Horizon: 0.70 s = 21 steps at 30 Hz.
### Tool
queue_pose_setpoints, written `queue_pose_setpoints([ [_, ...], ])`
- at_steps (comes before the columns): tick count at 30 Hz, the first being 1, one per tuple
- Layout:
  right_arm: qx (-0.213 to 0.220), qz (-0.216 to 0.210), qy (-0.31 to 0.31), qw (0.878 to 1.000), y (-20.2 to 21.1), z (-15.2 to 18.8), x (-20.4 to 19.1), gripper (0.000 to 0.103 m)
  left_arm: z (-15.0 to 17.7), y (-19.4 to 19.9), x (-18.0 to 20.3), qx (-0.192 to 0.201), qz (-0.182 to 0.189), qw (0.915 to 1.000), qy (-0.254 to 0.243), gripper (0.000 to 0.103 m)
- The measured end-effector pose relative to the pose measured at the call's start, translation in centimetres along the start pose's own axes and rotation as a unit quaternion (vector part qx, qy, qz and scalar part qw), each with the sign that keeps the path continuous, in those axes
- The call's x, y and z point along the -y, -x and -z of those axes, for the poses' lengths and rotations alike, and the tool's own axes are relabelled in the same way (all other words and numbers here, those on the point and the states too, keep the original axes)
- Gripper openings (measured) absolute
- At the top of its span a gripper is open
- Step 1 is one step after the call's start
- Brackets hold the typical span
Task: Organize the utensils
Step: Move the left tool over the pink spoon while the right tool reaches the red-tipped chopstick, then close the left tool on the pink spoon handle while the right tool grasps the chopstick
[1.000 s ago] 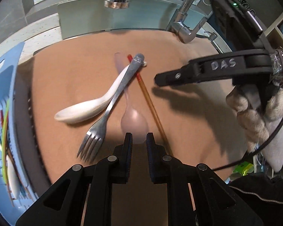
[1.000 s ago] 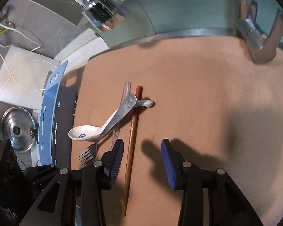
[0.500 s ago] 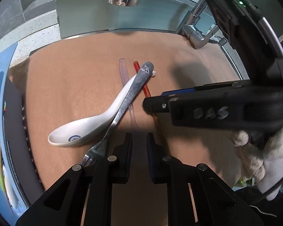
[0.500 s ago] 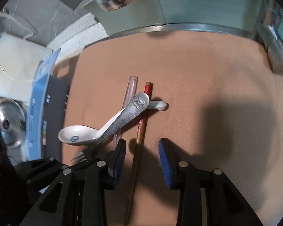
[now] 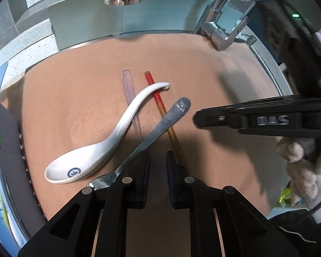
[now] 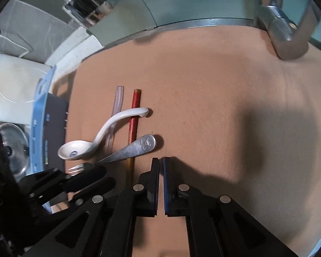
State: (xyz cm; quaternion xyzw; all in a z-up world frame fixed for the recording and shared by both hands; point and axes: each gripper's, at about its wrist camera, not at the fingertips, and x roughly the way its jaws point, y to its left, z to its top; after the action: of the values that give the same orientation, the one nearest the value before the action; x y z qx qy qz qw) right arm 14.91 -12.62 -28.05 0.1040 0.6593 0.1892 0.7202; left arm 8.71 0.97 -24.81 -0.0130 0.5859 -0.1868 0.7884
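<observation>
Left wrist view
Left gripper (image 5: 156,156): its jaws stand a narrow gap apart, with nothing seen clamped between them; the fork passes just under and beside the left finger.
Fork (image 5: 160,128): metal, lying slantwise, its handle end ahead and to the right of the fingertips, its tines hidden behind the left finger.
White spoon (image 5: 109,143): ceramic, ahead and to the left of the fingers, bowl near, handle reaching away and crossing the chopstick.
Chopstick (image 5: 158,98): red at the far end, amber nearer, running from straight ahead down to the right finger.
Clear spoon (image 5: 129,92): translucent, under the white spoon, ahead of the fingers.
Mat (image 5: 214,68): brown, beneath all the utensils.
Right gripper (image 5: 195,120): enters from the right, seen side-on, tip near the fork's handle end.

Right wrist view
Right gripper (image 6: 161,165): jaws nearly together, only a slit between the pads, holding nothing.
Fork (image 6: 137,146): just ahead and left of the fingertips, apart from them.
Chopstick (image 6: 134,115): to the left, pointing away.
White spoon (image 6: 100,135): further left.
Blue rack (image 6: 39,111): at the far left, beside the mat.
</observation>
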Motion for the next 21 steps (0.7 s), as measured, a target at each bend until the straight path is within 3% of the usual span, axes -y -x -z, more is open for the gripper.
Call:
queue_pose_setpoints([
  [4,-0.014,-0.052,-0.012,0.999,0.1,0.6,0.1,0.006,0.1,-0.1,-0.1,-0.008,-0.005,0.9999,-0.01,0.014],
  [9,-0.024,-0.037,-0.007,0.999,-1.2,0.4,-1.0,0.006,0.9,0.1,-0.2,-0.026,0.007,0.9995,-0.017,0.014],
  [12,-0.028,-0.045,-0.016,0.998,-1.6,-0.1,-1.3,0.015,0.4,-0.2,0.0,-0.026,0.01,0.9996,-0.012,0.014],
  [21,-0.019,-0.017,-0.002,1.0,-2.3,-1.1,-3.0,0.016,-1.0,-0.4,-0.7,-0.02,-0.028,0.9993,-0.016,0.018],
])
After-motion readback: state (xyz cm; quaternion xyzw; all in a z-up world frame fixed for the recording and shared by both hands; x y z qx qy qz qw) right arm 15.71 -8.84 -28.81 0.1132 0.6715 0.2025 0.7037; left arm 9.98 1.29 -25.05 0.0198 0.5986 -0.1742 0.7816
